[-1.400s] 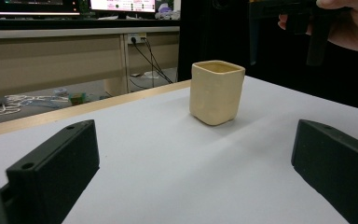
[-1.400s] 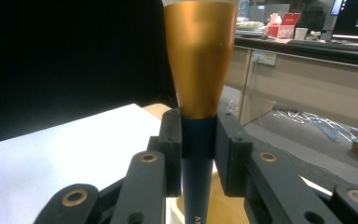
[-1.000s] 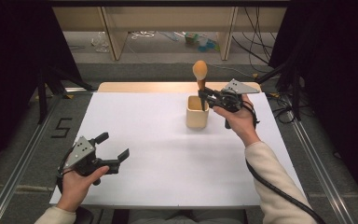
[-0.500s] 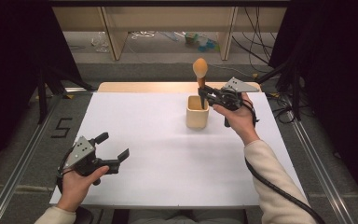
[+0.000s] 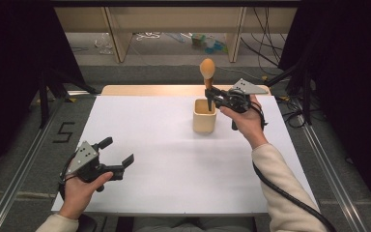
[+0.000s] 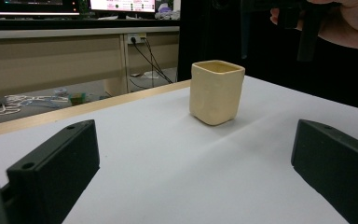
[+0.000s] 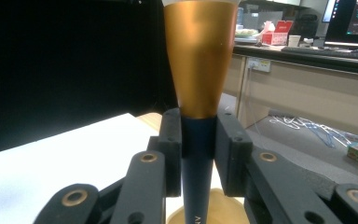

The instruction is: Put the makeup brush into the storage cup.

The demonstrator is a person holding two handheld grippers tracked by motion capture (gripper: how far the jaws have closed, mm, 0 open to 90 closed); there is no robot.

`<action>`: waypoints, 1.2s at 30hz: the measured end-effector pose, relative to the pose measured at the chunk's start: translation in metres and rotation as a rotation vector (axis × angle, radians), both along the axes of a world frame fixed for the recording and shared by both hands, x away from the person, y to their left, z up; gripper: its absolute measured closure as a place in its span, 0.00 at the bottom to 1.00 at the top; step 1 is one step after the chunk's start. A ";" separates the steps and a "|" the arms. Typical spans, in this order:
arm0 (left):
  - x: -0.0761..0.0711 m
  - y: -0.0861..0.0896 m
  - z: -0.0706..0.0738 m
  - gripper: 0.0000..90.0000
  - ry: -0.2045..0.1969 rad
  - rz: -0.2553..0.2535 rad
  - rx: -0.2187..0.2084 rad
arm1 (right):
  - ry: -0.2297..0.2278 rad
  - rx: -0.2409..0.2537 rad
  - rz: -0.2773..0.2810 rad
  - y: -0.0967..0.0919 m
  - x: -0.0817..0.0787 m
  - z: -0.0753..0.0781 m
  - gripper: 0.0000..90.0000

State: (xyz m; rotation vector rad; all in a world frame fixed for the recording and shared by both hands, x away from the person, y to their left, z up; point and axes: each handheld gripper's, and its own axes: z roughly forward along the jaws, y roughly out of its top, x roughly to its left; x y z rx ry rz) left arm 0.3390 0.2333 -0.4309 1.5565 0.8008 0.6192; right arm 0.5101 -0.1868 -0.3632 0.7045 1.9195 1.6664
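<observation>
A cream square cup (image 5: 205,118) stands on the white table top (image 5: 164,145), right of centre toward the back. My right gripper (image 5: 211,94) is shut on the dark handle of a make-up brush (image 5: 206,67), holding it upright with its lower end down in the cup's mouth. In the right gripper view the jaws clamp the navy handle just below the gold ferrule (image 7: 200,56), with the cup's rim (image 7: 223,210) beneath. My left gripper (image 5: 118,152) rests open near the front left, with nothing between its jaws. From the left gripper view the cup (image 6: 216,91) stands well ahead.
A wooden strip (image 5: 140,90) runs along the table's back edge. Beyond it are desk legs, cables and small items on the floor (image 5: 203,41). Dark curtains close in both sides. A "5" mark (image 5: 63,131) lies on the floor at the left.
</observation>
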 end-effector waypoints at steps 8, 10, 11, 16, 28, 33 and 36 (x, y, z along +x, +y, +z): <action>0.000 0.000 0.000 0.00 0.000 0.000 0.000 | -0.007 0.006 -0.012 0.001 0.002 0.000 0.83; 0.000 0.000 0.000 0.00 0.000 -0.001 0.000 | -0.004 0.004 -0.011 0.000 0.003 0.001 0.83; 0.000 0.000 0.000 0.00 0.001 -0.002 0.000 | -0.006 0.004 -0.012 0.000 0.003 0.001 0.83; 0.000 0.000 0.000 0.00 0.000 -0.001 0.001 | -0.008 0.011 -0.014 0.001 0.005 0.001 0.83; 0.000 0.000 0.000 0.00 0.000 -0.001 0.000 | -0.010 0.010 -0.016 0.003 0.007 0.001 0.83; 0.000 0.000 0.000 0.00 -0.001 0.000 0.000 | -0.010 0.008 -0.022 0.003 0.008 0.001 0.83; 0.000 0.000 0.000 0.00 0.000 0.000 0.000 | -0.011 0.009 -0.022 0.003 0.009 0.001 0.83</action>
